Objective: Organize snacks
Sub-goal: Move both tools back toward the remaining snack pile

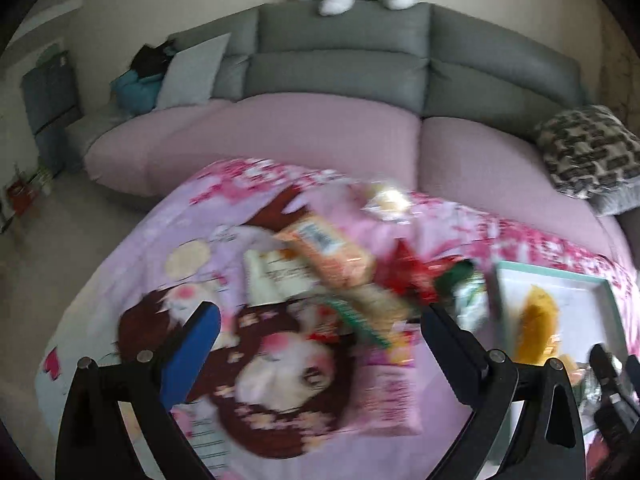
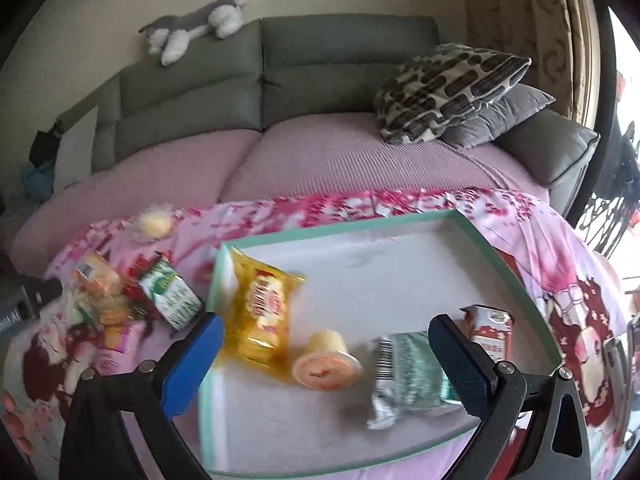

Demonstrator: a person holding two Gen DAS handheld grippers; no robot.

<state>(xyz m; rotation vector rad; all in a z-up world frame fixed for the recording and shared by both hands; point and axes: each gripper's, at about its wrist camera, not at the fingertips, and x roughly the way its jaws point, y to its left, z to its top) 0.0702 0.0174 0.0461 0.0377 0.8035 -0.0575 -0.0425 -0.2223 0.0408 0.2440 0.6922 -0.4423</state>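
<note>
A heap of snack packets lies on the pink cartoon cloth: an orange packet, a red wrapper and a pink packet. My left gripper hovers open above the heap, holding nothing. To the right stands a mint-rimmed white tray. It holds a yellow packet, a jelly cup on its side, a green and silver packet and a small red carton. My right gripper is open over the tray, just above the jelly cup. A green packet lies left of the tray.
A small pale wrapped cake sits near the cloth's far edge. Behind the table is a grey sofa with pink seat covers, patterned cushions at its right end and a plush toy on its backrest. My right gripper's body shows at the left view's lower right.
</note>
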